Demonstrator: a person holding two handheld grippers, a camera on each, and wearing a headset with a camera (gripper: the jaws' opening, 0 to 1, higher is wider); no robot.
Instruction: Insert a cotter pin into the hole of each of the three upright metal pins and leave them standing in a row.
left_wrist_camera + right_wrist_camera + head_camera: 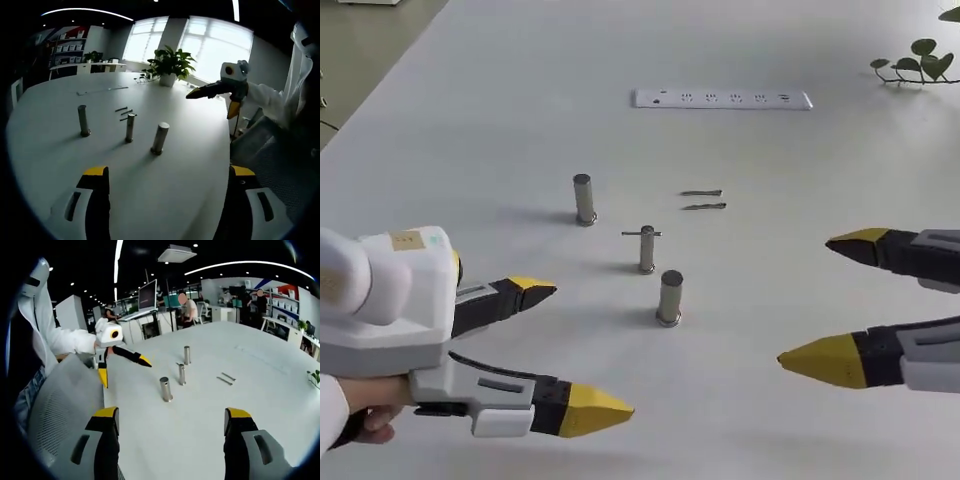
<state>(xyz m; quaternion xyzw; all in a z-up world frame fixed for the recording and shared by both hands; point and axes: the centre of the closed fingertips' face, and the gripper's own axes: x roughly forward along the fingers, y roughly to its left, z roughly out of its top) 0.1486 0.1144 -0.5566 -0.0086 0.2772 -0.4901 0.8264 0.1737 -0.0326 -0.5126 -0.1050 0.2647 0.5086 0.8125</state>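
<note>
Three upright metal pins stand in a slanted row on the white table: a far pin (584,199), a middle pin (647,249) with a cotter pin (640,233) through its top, and a near pin (670,298). Two loose cotter pins (703,200) lie to the right of them. My left gripper (575,350) is open at the lower left, short of the pins. My right gripper (820,300) is open at the right edge, nothing between its fingers. The same row appears in the left gripper view (130,127) and the right gripper view (182,374).
A white power strip (722,99) lies at the back of the table. A plant sprig (915,66) reaches in at the far right, and a potted plant (169,65) stands beyond. People sit at desks (187,307) in the background.
</note>
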